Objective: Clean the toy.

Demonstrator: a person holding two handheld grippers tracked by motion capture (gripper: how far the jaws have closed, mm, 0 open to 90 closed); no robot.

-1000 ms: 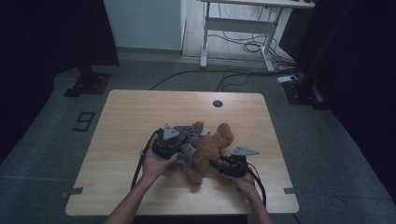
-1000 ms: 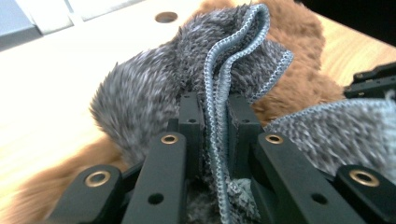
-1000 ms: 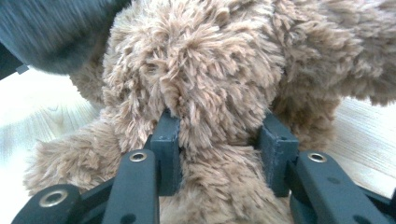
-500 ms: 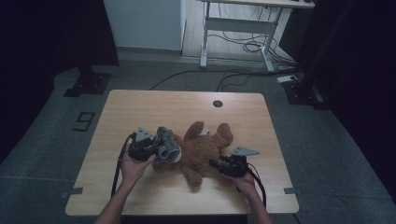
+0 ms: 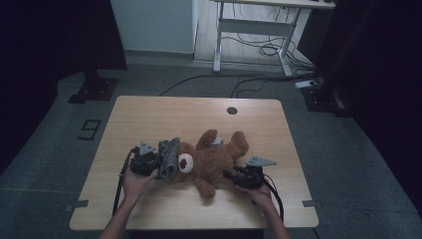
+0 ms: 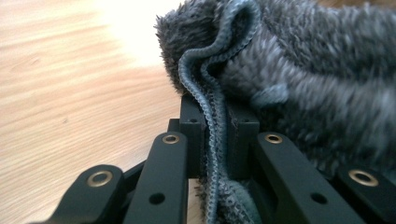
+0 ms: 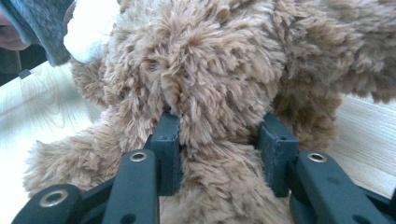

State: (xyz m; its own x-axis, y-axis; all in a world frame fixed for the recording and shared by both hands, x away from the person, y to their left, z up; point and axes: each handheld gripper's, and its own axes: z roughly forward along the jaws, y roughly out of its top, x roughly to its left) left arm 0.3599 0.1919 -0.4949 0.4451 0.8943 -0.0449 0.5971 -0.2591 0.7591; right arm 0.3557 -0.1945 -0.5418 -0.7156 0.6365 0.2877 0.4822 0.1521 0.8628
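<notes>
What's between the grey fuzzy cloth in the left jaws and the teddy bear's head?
Nothing visible. The left gripper is shut on the hemmed edge of the grey fuzzy cloth, which hangs right beside the teddy bear at its head. The right gripper clamps the bear's body on the table.

Fuzzy brown plush bear [image 5: 211,162]; grey fleece cloth [image 5: 168,158]; matt wood table [image 5: 149,114].

We see desk [image 5: 149,114] from above, facing 12 o'clock, far. Gripper views sit very close behind own jaws; all share teddy bear [image 5: 211,162] and grey cloth [image 5: 169,158].
</notes>
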